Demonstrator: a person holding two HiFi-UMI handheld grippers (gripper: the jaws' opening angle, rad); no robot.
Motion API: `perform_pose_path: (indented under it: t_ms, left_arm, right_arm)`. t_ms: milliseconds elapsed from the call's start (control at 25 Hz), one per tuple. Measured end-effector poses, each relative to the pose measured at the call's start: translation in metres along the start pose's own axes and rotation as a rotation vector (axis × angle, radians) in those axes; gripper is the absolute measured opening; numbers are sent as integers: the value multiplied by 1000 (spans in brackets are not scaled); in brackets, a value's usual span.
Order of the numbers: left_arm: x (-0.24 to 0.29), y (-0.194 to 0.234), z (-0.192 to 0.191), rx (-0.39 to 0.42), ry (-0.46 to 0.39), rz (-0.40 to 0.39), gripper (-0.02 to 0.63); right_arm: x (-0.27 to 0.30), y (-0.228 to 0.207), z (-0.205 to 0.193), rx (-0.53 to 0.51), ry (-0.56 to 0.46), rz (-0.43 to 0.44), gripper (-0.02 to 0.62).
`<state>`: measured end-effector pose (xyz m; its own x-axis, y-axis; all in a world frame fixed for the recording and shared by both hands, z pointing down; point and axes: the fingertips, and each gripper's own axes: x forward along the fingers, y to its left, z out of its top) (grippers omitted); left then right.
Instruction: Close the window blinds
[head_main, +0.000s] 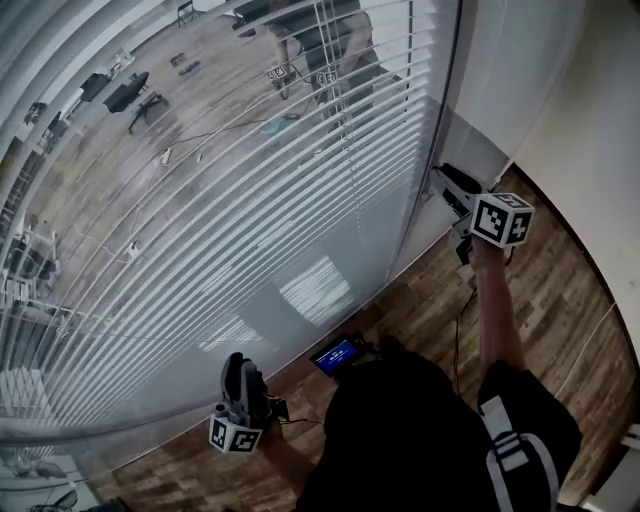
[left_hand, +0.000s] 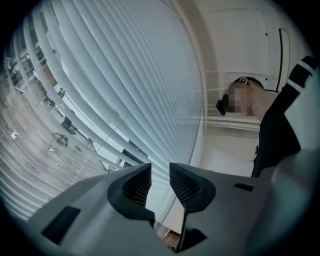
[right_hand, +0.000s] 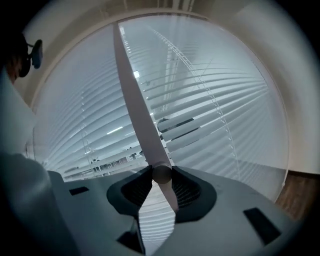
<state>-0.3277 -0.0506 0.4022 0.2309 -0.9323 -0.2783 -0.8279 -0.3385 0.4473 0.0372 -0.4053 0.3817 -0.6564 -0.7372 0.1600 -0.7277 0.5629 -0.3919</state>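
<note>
- Your right claw (right_hand: 161, 175) is clamped on the slim white plastic tilt wand (right_hand: 134, 95). The wand's round end sits between the pads, and the rod climbs toward 11 o'clock in the right gripper view.
- In the head view that claw sits at 2 o'clock, near the right edge of the white horizontal-slat window blinds (head_main: 250, 220).
- The blinds hang down over the window, filling the head view from 9 to 1 o'clock. Dark gaps show between a few slats in the right gripper view.
- Your left claw (left_hand: 160, 172) holds nothing: its jaws stand slightly apart, with slats beyond them. In the head view it is at 7 o'clock, well apart from the right claw.
- At 4 o'clock lies the brown wood-plank floor (head_main: 560, 300).
</note>
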Motion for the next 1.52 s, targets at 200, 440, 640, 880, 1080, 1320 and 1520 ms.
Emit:
perform_pose_path:
  t_ms: [200,440,640,880,1080,1320,1520]
  left_arm:
    - [1,-1,2,-2,1,3,123]
    - [1,-2,3,-6,5,-2,123]
    - [1,-1,5,-5,13,-5,122]
    - [6,-4,0,-10,19,-18,122]
    - [7,-8,4,-10,18,-19,122]
    - [4,-6,-2,-2,14,-5,121]
    - [6,-8,-4,-1,13,-7,121]
  right_arm:
    - [-1,1,6,175,-19,60,129]
    - [2,8,5,250,-67,173,133]
    - [-11,13,5,-316,-59,-31,172]
    - [-4,27,3,-896,27,-194,172]
    - [-2,26,5,-972,60,-223,144]
    - [0,18,1,-791,76,-188,130]
    - [1,6,0,-383,88,-88,129]
